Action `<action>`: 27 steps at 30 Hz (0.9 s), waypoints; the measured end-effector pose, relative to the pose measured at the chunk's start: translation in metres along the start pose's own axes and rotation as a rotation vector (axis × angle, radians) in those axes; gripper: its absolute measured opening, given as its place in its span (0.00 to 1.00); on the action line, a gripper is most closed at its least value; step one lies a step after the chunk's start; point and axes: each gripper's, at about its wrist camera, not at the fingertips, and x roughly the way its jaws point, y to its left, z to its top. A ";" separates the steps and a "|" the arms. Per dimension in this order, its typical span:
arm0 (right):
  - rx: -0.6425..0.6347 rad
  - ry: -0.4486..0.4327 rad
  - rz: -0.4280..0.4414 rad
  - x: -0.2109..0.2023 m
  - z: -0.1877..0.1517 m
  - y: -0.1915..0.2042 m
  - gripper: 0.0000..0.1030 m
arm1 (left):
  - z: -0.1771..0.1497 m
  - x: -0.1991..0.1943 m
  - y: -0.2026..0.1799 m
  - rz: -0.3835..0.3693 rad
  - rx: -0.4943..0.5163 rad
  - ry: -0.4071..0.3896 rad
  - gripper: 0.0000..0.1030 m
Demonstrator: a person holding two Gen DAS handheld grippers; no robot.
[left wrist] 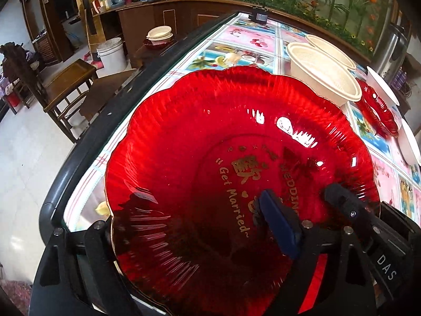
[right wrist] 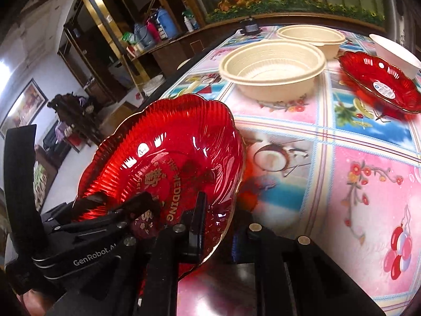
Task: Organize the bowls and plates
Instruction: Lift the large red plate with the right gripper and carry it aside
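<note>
Item, nearest: large red plate, scalloped, gold-rimmed, lettered in gold, held tilted at the table's near corner. The right tongs are clamped on its near rim, one finger over the inner face and one under, presumably to carry it toward a stack. The left tongs stand wide apart astride the same plate's edge, pads not pressing; judged a steadying or handover position, not a grip. Both tools point steeply downward along the plate, the right one crossing into the left view from the lower right. Item: table, covered with a glossy patterned cloth of fruit and flower panels. Item, mid-distance: cream bowl, upright, empty, with a second cream bowl just behind it. Item, to the right: smaller red plate, resting flat, a label inside. Item, far right: white bowl, just beside that plate. Sorting of like with like appears barely begun.
</note>
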 end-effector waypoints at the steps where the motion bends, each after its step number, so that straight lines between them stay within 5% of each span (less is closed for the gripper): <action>1: -0.008 0.009 -0.004 0.000 -0.001 0.003 0.14 | 0.000 -0.001 0.002 0.002 -0.004 -0.001 0.83; 8: -0.024 0.048 0.014 0.004 -0.004 0.014 0.15 | -0.006 -0.005 0.016 0.020 -0.008 -0.001 0.79; 19: 0.004 0.057 0.057 0.000 -0.011 0.010 0.17 | -0.011 -0.014 0.039 0.012 -0.002 -0.014 0.33; 27: 0.021 0.046 0.055 -0.007 -0.014 0.003 0.17 | -0.012 -0.016 0.036 -0.025 0.036 -0.016 0.26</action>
